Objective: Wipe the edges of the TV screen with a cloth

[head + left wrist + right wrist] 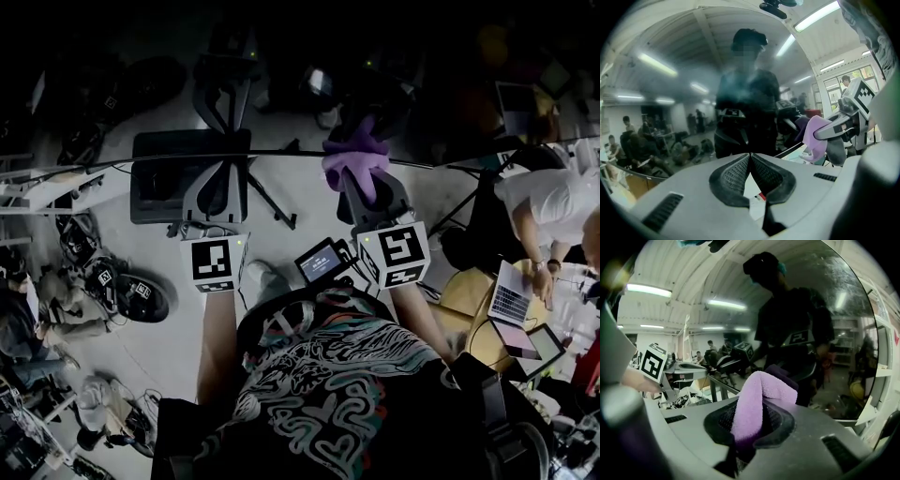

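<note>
The TV screen point(422, 56) is a dark, mirror-like surface that fills the top of the head view; its lower edge point(281, 150) curves across. My right gripper point(364, 187) is shut on a purple cloth point(356, 157), which it holds against that edge. In the right gripper view the cloth point(757, 401) bulges out from between the pads of the right gripper point(750, 414). To its left, my left gripper point(217, 199) points at the screen, shut and empty. In the left gripper view the left gripper point(751, 158) has its pads point(733, 178) meeting, with the cloth point(815, 136) at the right.
A person in a white shirt point(548, 202) leans over a laptop point(511, 295) on a yellow table point(469, 298) at the right. Seated people point(37, 319) and gear on the floor point(141, 295) are at the left. The screen point(670, 93) reflects the room and me.
</note>
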The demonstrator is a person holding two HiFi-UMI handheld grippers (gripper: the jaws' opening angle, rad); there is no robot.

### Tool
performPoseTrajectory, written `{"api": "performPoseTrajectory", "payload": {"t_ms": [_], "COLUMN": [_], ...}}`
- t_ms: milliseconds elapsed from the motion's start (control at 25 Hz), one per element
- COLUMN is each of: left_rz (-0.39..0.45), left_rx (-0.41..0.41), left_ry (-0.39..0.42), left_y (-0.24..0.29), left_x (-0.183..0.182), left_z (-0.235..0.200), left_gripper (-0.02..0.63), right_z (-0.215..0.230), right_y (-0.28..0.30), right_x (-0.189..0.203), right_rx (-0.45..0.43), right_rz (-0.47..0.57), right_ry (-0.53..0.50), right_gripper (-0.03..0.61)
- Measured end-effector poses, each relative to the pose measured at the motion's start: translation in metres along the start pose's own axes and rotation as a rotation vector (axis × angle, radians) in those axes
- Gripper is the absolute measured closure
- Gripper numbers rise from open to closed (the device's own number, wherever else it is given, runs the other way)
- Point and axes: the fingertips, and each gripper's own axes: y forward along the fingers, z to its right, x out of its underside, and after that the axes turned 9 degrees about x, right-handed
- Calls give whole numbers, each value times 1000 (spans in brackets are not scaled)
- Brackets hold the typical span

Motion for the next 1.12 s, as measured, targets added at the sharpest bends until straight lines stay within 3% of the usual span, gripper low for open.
{"api": "performPoseTrajectory", "payload": {"t_ms": [1120], "left_rz": [18], "left_rx": [-23], "left_ry": [-50], "left_y": [-63], "left_x": [48], "left_z": [-105], "left_gripper": [594], "right_z": [-101], "right_y": [57], "right_x": [-14], "right_rx": [-10], "right_rz": [-31], "right_ry": [-21], "right_gripper": [511]}}
